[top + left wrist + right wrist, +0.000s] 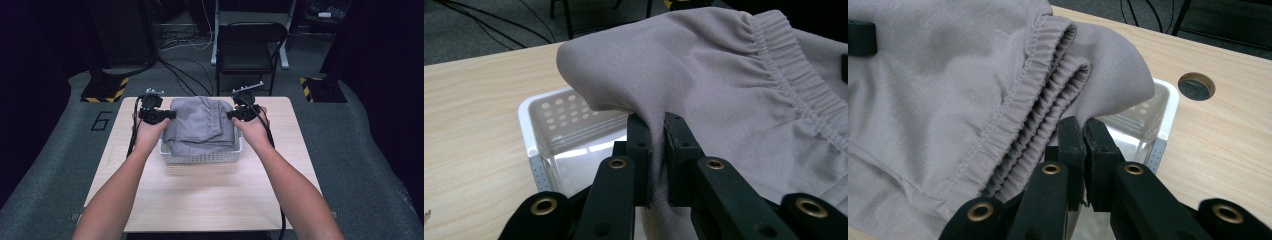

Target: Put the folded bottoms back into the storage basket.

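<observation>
- The left gripper (656, 125) has its two black jaws pressed together on a fold of the grey garment (704, 75); the cloth runs down between them.
- The right gripper (1083, 131) is likewise clamped on the garment's edge, just beside the gathered elastic waistband (1045, 75).
- In the high view the left gripper (167, 115) and the right gripper (231, 114) grip opposite sides of the garment (200, 122), a hand behind each.
- The garment hangs bunched between them, its lower part resting in and over a white perforated basket (200, 159); the waistband end is lifted above the far rim.
- The basket sits near the middle of a light wood-grain table (205, 195), slightly toward the far edge.
- A round hole (1196, 85) is cut in the tabletop beyond the basket's corner in the right gripper view.
- Grey carpet (50, 165) surrounds the table, with a number 6 (102, 120) marked at the left.
- Behind stand a dark folding chair (250, 47), loose cables (180, 75), and two stand bases with yellow-black hazard stripes (106, 90).
</observation>
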### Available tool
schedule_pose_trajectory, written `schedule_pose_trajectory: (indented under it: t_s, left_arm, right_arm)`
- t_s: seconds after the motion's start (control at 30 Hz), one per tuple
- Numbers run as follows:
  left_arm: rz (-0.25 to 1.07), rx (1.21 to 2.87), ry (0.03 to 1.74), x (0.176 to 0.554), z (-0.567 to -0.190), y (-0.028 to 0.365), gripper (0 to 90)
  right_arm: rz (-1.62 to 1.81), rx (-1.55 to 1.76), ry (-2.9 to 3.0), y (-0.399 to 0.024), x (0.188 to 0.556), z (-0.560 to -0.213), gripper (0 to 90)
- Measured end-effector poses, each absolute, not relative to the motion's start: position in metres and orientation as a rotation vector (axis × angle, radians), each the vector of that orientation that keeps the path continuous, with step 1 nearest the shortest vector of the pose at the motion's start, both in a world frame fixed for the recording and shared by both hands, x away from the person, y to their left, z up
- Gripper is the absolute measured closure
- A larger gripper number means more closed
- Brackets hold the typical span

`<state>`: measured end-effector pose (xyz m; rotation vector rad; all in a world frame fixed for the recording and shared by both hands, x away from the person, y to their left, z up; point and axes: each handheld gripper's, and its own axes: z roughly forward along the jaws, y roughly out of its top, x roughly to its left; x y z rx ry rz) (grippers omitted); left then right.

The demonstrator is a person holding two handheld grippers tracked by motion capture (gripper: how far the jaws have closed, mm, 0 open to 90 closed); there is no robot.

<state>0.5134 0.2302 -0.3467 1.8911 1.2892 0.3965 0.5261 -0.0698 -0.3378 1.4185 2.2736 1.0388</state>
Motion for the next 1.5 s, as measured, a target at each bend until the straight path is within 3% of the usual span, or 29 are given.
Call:
schedule_pose_trajectory:
  t_s: [1.5]
  left_arm:
    - [0.418,1.899,1.361,0.541,-0.378,0.232,83.4]
  right_arm:
    - [0.958,1.426,2.261,-0.052,0.552,-0.354,87.5]
